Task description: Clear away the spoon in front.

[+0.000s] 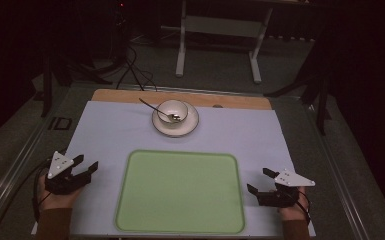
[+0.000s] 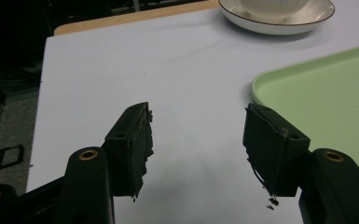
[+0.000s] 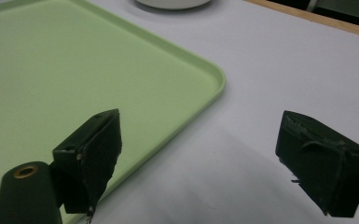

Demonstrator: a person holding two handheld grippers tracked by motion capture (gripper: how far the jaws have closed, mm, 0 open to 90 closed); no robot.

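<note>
A light green tray [image 1: 180, 192] lies empty at the front middle of the white mat [image 1: 110, 130]. Behind it a white bowl [image 1: 173, 110] sits on a white saucer [image 1: 190, 125], with a metal spoon [image 1: 152, 107] resting in the bowl, handle to the left. My left gripper [image 1: 86, 166] rests left of the tray, open, nothing between its jaws. In its own view the left gripper [image 2: 198, 135] is over bare mat, the tray [image 2: 326, 93] to its right. My right gripper [image 1: 260, 181] rests right of the tray, open and empty. The right gripper [image 3: 200, 140] has the tray's corner [image 3: 210, 74] ahead.
The mat covers a wooden tabletop [image 1: 130, 95] whose far edge shows behind the saucer. Beyond the table stand a white frame's legs [image 1: 182, 55] and black cables [image 1: 130, 70] on a dark floor. A metal rail [image 1: 10, 170] runs along the table's left side.
</note>
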